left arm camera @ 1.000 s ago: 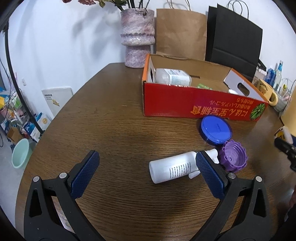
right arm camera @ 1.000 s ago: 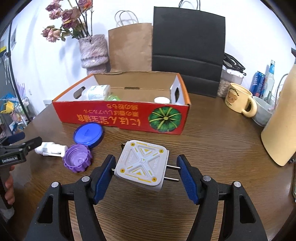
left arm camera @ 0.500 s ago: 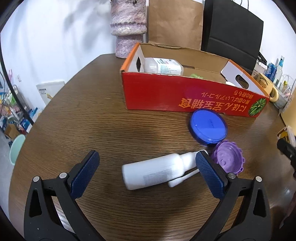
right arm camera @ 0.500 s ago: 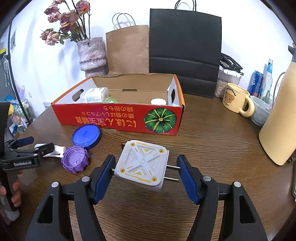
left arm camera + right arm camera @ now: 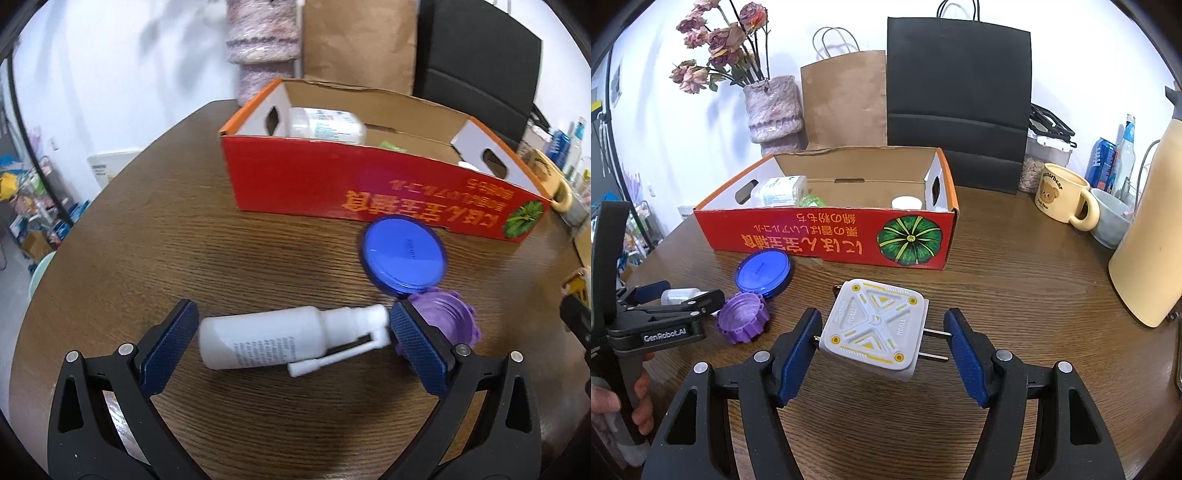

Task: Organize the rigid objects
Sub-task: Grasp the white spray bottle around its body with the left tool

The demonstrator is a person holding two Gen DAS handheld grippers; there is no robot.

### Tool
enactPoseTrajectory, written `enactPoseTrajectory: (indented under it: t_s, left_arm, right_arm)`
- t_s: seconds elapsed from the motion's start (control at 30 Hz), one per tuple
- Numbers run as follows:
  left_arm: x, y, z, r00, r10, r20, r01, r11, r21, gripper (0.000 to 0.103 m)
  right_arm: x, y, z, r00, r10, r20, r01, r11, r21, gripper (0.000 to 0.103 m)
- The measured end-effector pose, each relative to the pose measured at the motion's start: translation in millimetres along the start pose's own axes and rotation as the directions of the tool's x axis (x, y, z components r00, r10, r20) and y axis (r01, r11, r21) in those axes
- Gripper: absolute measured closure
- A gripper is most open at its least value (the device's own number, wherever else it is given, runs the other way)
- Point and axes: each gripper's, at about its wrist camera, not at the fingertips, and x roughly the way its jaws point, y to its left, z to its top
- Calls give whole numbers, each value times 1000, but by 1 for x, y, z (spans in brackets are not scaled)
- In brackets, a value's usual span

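Note:
A white spray bottle [image 5: 273,341] lies on its side on the wooden table, between the open fingers of my left gripper [image 5: 291,341], which is down around it; the pads are not closed on it. A blue lid [image 5: 402,254] and a purple cap [image 5: 448,319] lie just right of it. My right gripper [image 5: 882,349] is shut on a grey and yellow power adapter [image 5: 875,334], held above the table. The red cardboard box [image 5: 827,236] stands beyond, holding a white bottle [image 5: 781,190] and small items.
A vase of dried flowers [image 5: 774,110], a brown paper bag [image 5: 846,96] and a black bag [image 5: 956,99] stand behind the box. A bear mug [image 5: 1060,197], a bowl [image 5: 1112,218] and a cream jug [image 5: 1148,229] stand at the right.
My left gripper has moved forward and down until the spray bottle lies between its fingers. My right gripper has kept the adapter, nearly still.

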Motion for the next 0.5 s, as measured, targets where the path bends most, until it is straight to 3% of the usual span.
enactPoseTrajectory:
  t_s: [0.27,0.5]
  left_arm:
    - [13,6,0,997,20,-68,-23,999,-39,0]
    - [11,9,0,997,23,-68,-27,997,-68,3]
  right_arm:
    - [0,1,0,1000,1,-2,-1,1000,-1,30]
    - [0,4,-1,1000,3,-6,-3,1000,-8,30]
